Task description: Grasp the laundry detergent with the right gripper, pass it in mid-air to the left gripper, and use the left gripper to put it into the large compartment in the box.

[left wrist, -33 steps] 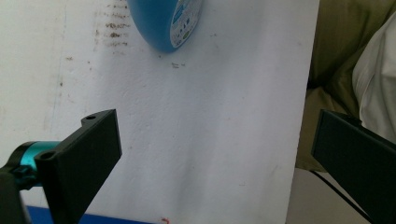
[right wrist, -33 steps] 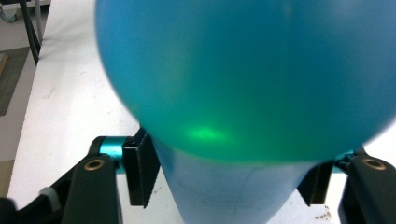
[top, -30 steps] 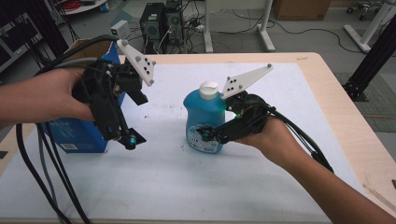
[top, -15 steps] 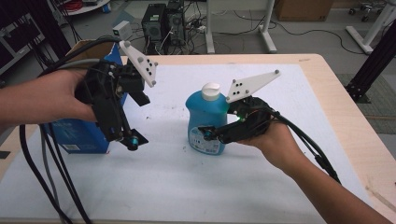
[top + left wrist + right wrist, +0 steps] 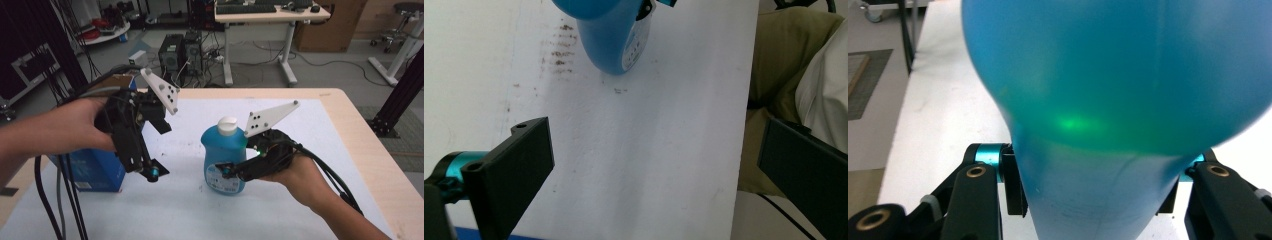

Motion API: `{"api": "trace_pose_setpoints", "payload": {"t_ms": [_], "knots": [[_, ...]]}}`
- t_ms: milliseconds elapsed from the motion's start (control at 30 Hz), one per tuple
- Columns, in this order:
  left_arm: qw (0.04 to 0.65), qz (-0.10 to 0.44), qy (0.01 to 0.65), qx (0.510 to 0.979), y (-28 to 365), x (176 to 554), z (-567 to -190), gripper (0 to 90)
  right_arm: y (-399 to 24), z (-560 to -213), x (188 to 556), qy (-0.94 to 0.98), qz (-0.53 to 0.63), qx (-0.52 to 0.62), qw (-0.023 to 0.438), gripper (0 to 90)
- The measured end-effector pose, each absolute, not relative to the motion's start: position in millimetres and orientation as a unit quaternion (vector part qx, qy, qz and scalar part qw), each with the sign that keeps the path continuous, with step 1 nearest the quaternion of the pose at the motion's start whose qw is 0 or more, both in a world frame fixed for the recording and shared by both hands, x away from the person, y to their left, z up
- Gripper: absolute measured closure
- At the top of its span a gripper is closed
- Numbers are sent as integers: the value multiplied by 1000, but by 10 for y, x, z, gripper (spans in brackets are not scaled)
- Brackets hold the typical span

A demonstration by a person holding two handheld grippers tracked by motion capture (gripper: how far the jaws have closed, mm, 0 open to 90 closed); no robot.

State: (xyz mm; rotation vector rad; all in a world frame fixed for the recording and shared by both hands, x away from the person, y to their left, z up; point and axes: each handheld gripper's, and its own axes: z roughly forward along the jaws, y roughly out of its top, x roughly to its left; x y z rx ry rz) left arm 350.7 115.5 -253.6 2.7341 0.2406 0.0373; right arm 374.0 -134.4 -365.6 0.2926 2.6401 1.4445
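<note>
A blue plastic bottle [image 5: 220,145] with a white cap stands upright on the white sheet. My right gripper [image 5: 223,166] comes in from the right and is shut on its lower body. In the right gripper view both jaws press the bottle's [image 5: 1113,75] sides, with the right gripper [image 5: 1098,187] at its narrow part. My left gripper [image 5: 145,170] hangs above the sheet to the left of the bottle, pointing down, open and holding nothing. In the left gripper view the left gripper's [image 5: 659,170] jaws stand wide apart, and the bottle [image 5: 611,35] lies beyond them.
A blue cardboard box [image 5: 92,167] stands at the table's left, behind the left hand. Brown stains [image 5: 559,50] mark the sheet near the bottle. Bare wooden tabletop [image 5: 350,130] borders the sheet on the right. Cables trail from both grippers.
The right gripper's jaws have drawn in against the bottle. Both hands and the bottle stay about where they were.
</note>
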Motion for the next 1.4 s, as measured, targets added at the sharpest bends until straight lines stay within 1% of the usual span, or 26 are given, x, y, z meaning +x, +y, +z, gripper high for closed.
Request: {"api": "trace_pose_setpoints", "payload": {"t_ms": [67,200,433,733,1167,1400], "knots": [[198,14,85,976,1122,3516,-2499,16,-1348,-3579,3754,873,477,91,55,466],[202,12,83,976,1090,3516,-2459,16,-1354,-3518,3772,875,472,92,47,466],[193,16,74,978,1005,3541,-2329,16,-1370,-3434,3772,883,462,72,39,466],[188,20,63,980,899,3565,-2174,16,-1324,-3262,3760,888,459,36,14,465],[184,24,61,981,813,3553,-2068,16,-1093,-3127,3729,894,447,-14,-5,465],[184,26,61,981,813,3553,-2037,16,-1011,-3119,3729,895,446,-26,-12,465]]}}
